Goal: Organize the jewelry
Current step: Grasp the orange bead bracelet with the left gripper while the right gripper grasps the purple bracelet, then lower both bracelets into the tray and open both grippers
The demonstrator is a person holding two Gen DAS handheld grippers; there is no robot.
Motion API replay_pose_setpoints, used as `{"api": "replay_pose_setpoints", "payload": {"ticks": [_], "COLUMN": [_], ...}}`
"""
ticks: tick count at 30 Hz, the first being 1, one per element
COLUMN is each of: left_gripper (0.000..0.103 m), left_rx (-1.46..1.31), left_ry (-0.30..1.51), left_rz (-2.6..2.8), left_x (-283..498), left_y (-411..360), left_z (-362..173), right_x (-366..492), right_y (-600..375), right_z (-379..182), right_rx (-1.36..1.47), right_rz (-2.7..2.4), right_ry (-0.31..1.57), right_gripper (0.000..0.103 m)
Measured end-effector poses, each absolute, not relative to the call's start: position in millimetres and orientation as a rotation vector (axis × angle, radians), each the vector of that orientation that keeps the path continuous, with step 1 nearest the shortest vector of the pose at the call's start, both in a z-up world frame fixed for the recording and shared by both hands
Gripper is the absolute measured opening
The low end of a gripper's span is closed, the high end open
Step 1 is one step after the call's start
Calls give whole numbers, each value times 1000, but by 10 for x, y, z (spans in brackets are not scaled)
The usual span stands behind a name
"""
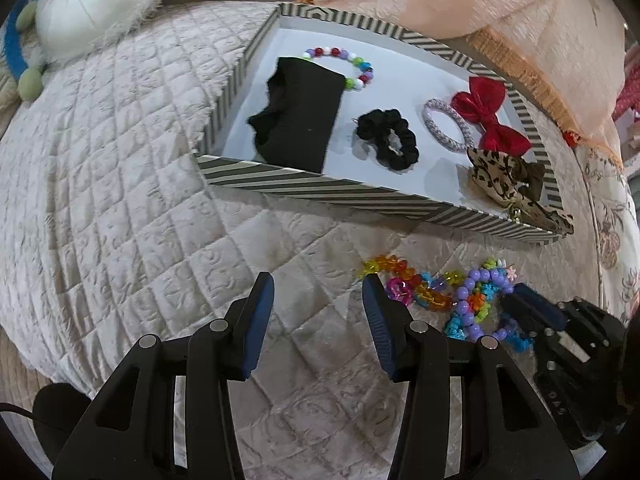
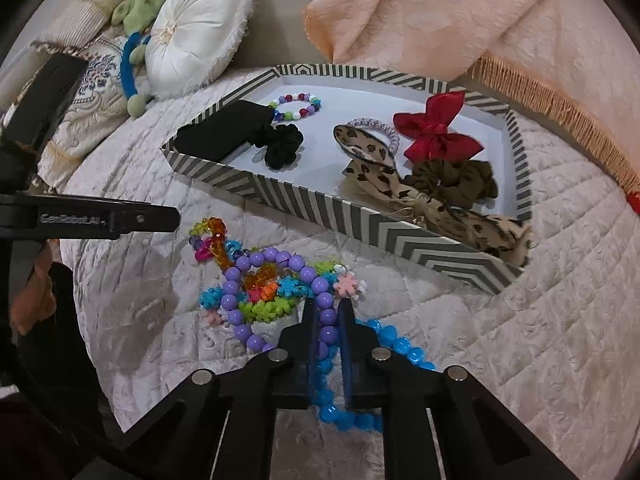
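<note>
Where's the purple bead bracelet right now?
On the quilt in front of the striped tray, in the tangle of colourful bracelets; in the right wrist view the purple bead bracelet runs between the right gripper fingers, beside the blue bead bracelet.

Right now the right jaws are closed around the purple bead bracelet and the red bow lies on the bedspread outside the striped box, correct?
Not quite. The red bow lies inside the striped box, as the right wrist view shows. The right gripper does clamp the purple bead bracelet.

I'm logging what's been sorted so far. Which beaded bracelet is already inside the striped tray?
The multicolor round-bead bracelet at the striped tray's far end, beside the black cloth. The purple bracelet lies outside on the quilt, between the right gripper's fingers.
</note>
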State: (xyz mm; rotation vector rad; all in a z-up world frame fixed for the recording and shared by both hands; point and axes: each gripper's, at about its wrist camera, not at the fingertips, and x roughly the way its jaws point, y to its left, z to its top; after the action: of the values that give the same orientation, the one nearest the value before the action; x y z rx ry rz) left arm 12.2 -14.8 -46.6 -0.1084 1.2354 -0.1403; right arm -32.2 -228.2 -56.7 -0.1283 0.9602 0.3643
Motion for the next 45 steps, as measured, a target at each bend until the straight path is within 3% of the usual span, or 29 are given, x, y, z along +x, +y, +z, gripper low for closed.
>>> {"api": "replay_pose_setpoints", "payload": {"ticks": [14, 15, 16, 19, 45], "left_gripper": [45, 37, 14, 8, 8], "left_rx": [-42, -42, -51, -106, -151], "left_ry": [1236, 1230, 1228, 1245, 1004], "left_rz": [-168, -173, -180, -191, -271], "left_x": [271, 271, 277, 320, 10], "left_y": [-490, -497, -489, -408, -177], "left_z": [-617, -621, -623, -620, 678], "right_x": [-476, -489, -507, -522, -663], "right_y": [-2851, -2842, -2824, -2764, -2471], "right_z": [-464, -450, -428, -355, 618], "right_rx": [37, 43, 46, 45, -26], "right_rz": [306, 312, 318, 336, 383], "right_ry": [943, 937, 932, 914, 744], "right_gripper": [9, 9, 9, 9, 9]}}
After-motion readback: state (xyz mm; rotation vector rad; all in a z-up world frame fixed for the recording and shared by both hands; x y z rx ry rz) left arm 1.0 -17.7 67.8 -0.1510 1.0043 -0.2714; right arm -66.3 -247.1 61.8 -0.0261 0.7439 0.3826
